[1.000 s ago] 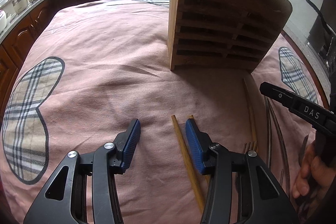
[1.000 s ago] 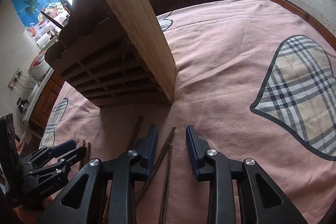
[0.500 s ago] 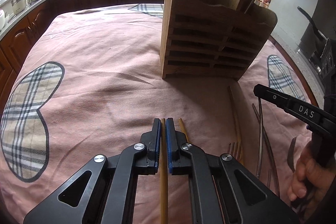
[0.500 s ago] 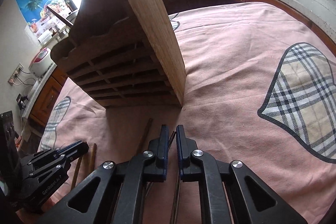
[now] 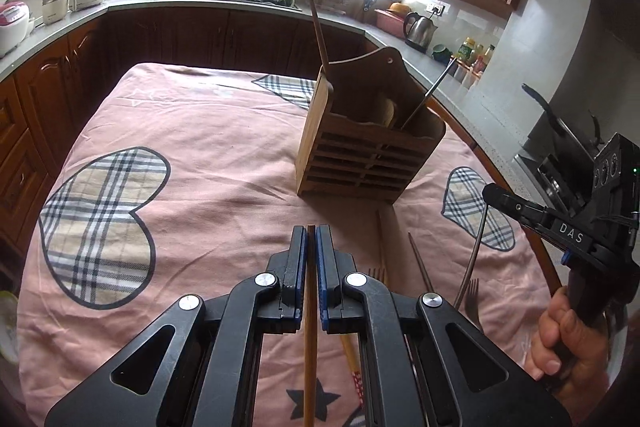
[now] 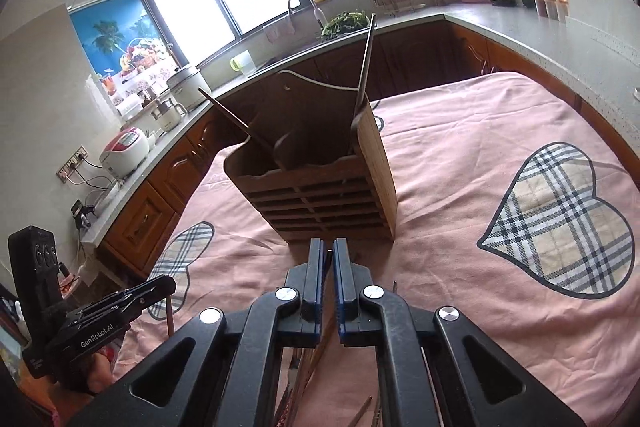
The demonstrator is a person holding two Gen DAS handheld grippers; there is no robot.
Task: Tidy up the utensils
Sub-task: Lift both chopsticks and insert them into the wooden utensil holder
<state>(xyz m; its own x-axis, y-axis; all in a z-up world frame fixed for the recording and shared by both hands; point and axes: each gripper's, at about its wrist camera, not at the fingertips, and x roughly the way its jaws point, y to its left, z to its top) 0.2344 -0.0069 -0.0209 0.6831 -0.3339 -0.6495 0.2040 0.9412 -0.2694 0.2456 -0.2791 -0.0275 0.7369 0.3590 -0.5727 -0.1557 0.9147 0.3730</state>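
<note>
My left gripper is shut on a light wooden chopstick, lifted off the pink cloth. My right gripper is shut on a thin dark chopstick; the left wrist view shows this stick hanging from the right gripper. The slatted wooden utensil holder stands upright ahead of both grippers. A wooden stick, a dark metal stick and a wooden spoon head are in it. The left gripper appears at the lower left of the right wrist view.
Loose utensils lie on the cloth between the grippers: a fork, a dark chopstick, a wooden handle. Kitchen counters ring the table, bearing a kettle and rice cookers. A hand grips the right tool.
Both grippers went from open to shut, each on a chopstick, then rose from the cloth with it. The holder now sits lower and farther off in both views.
</note>
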